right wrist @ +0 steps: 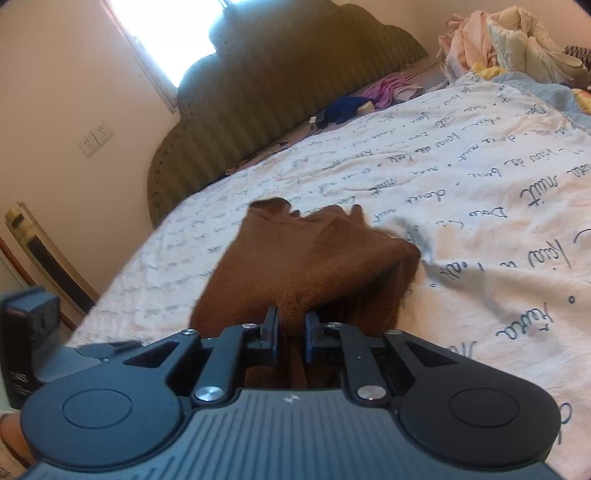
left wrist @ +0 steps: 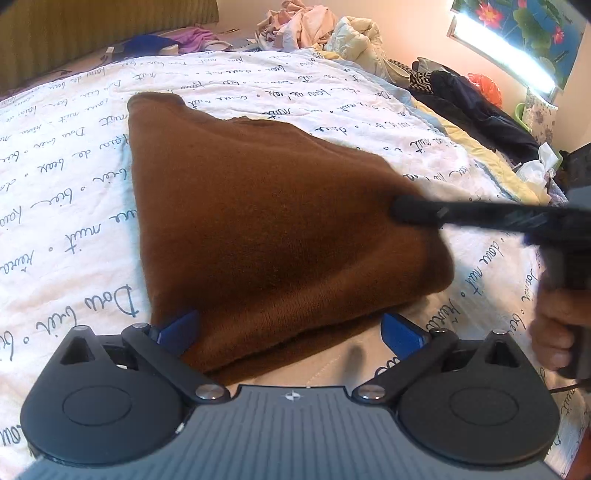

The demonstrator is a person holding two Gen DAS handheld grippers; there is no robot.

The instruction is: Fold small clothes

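- At the left of the left wrist view we see the bedspread (left wrist: 74, 177), white with dark script, covering the frame from upper left to lower right.
- In the centre of that view lies the brown garment (left wrist: 258, 221), folded into a rough wedge, its narrow end toward the upper left and its thick edge toward the bottom centre.
- At the bottom centre, the left gripper (left wrist: 288, 332) has its jaws spread fully apart. The thick near edge of the garment sits between the two blue pads, and neither pad appears to press on it.
- At the right of that view, the right gripper (left wrist: 413, 212) reaches in from the right edge, carried by a hand (left wrist: 554, 332), with its tip on the garment's right edge.
- In the right wrist view, bottom centre, the right gripper's jaws are nearly together with brown cloth bunched between the pads; we judge this a pinch on the fabric.
- We judge the step in hand to be squaring the fold. To do it well, we hold the pinched edge low, draw it level across the bedspread, and align it with the opposite edge before release.
- We keep the left jaws clear of loose layers, so that closing them does not drag the fold open.
- At the upper right, a pile of other clothes (left wrist: 317, 26) waits, well apart from the garment.
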